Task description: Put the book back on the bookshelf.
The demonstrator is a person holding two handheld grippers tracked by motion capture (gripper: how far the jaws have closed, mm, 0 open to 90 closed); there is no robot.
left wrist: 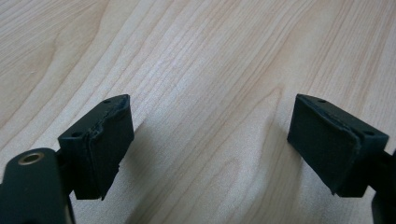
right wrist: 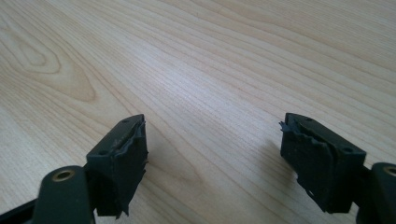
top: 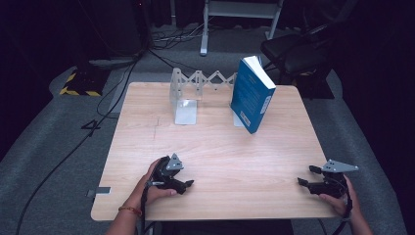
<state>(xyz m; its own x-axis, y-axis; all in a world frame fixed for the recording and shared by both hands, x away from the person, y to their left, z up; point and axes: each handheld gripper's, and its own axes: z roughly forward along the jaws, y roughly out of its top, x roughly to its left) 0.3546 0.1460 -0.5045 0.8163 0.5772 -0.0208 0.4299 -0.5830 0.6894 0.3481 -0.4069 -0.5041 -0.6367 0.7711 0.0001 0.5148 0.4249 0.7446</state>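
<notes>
Both grippers sit low at the near edge of the wooden bench (top: 210,147), each in a person's hand. Left gripper (top: 188,184) rests on the wood at the near left, jaws spread wide, nothing between them, bare wood grain under the pads (left wrist: 109,149). Right gripper (top: 304,176) at the near right, jaws wide apart too, holding nothing. Blue book (top: 251,94) stands tilted at the far right of the bench, leaning by a white metal bookend rack (top: 188,93) that stretches to the far middle. Book well apart from both grippers.
</notes>
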